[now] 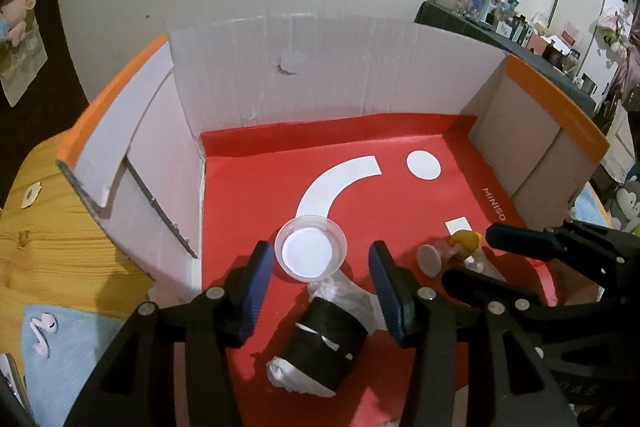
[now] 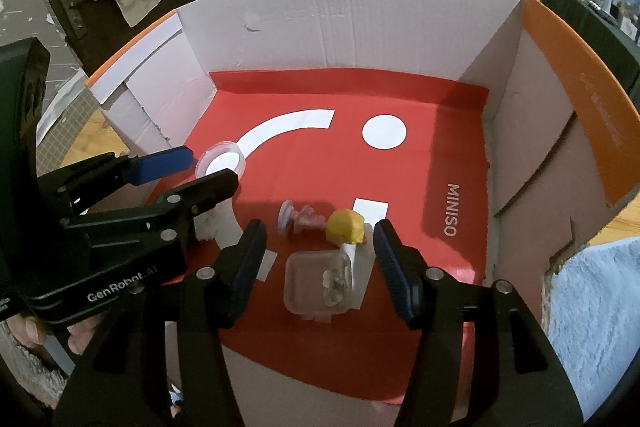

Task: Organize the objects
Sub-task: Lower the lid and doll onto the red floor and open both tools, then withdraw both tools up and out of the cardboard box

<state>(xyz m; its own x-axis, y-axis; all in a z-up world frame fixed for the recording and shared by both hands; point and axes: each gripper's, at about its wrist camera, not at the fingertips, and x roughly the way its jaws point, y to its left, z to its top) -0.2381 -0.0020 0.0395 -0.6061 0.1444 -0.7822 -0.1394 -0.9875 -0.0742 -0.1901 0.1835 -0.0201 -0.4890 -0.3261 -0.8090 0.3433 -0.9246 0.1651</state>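
Grippers gape over black roll; square case.

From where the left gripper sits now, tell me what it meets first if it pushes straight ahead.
Most likely the clear round cup: it sits just beyond the open left gripper, between its fingers' line. The black-wrapped bundle lies lower; depth is unclear.

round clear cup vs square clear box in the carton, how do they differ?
The round cup is circular, open-topped and looks empty; the square box has rounded corners and holds something small and clear. The cup sits ahead of the left gripper, the box between the right gripper jaws. Both are transparent plastic on the red liner.
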